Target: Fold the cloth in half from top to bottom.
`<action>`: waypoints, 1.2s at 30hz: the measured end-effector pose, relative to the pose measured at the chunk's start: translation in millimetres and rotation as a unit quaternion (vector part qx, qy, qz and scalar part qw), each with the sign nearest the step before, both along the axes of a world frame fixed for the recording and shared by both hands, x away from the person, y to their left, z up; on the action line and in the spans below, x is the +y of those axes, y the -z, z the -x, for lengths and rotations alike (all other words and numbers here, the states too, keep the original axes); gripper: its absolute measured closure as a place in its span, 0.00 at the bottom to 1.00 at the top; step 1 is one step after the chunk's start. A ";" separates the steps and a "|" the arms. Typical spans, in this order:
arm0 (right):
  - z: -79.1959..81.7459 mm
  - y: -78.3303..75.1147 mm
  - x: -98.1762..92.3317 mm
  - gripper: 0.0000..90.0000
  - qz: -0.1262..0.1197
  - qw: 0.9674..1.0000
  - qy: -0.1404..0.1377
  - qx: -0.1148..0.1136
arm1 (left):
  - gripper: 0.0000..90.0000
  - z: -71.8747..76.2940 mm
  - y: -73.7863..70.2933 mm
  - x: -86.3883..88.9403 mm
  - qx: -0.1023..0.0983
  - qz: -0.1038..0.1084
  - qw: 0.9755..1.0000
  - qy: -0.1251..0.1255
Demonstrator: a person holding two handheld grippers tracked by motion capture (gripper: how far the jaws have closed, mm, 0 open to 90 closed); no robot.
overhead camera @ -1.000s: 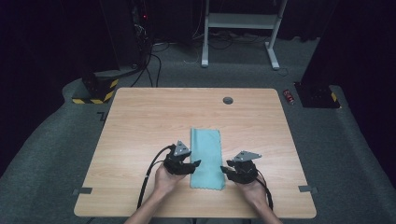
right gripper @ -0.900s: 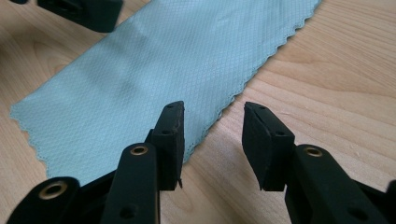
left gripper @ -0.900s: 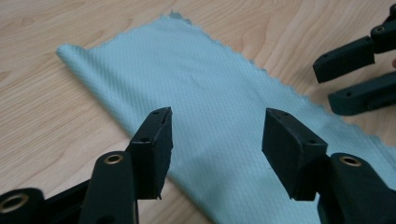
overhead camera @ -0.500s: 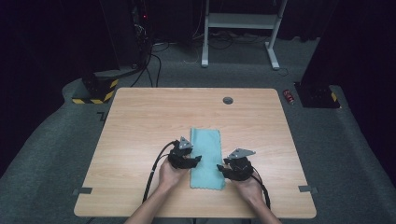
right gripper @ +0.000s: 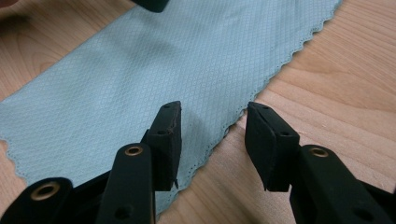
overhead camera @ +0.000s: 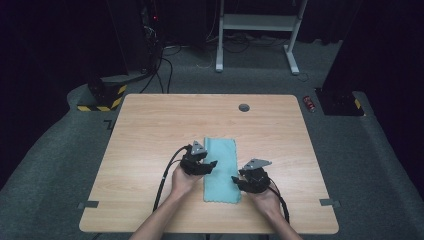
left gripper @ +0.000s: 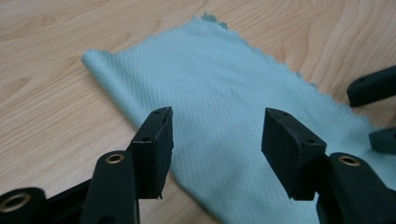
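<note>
Teal cloth (overhead camera: 221, 170) lies flat, folded into a strip, lower centre of the bench (overhead camera: 150, 130). Left gripper (overhead camera: 212, 164) over its left long edge, jaws spread, nothing pinched. Right gripper (overhead camera: 235, 178) at the lower right edge, jaws have just been opening and straddle the scalloped hem without pressing. Best bet: lower both, catch all layers at the edge, close evenly, lift together.
</note>
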State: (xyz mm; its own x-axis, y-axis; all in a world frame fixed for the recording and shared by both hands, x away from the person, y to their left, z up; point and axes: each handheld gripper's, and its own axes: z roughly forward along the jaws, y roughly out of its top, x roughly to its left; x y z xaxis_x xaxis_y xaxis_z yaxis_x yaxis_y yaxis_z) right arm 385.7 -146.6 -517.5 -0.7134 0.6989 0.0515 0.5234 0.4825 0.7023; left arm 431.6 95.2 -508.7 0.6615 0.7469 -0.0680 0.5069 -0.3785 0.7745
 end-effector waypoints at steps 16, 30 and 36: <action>-3.9 0.3 -6.3 0.59 -0.019 1.000 0.014 0.007 | 0.49 -27.3 9.2 7.6 0.021 -0.007 0.999 -0.043; -17.6 -8.9 -15.0 0.60 -0.041 0.998 0.043 0.025 | 0.49 -29.6 1.6 23.4 0.007 0.022 0.998 -0.066; -27.2 -17.0 -13.1 0.60 -0.042 0.998 0.043 0.026 | 0.49 -33.2 1.0 32.6 0.017 0.039 0.995 -0.086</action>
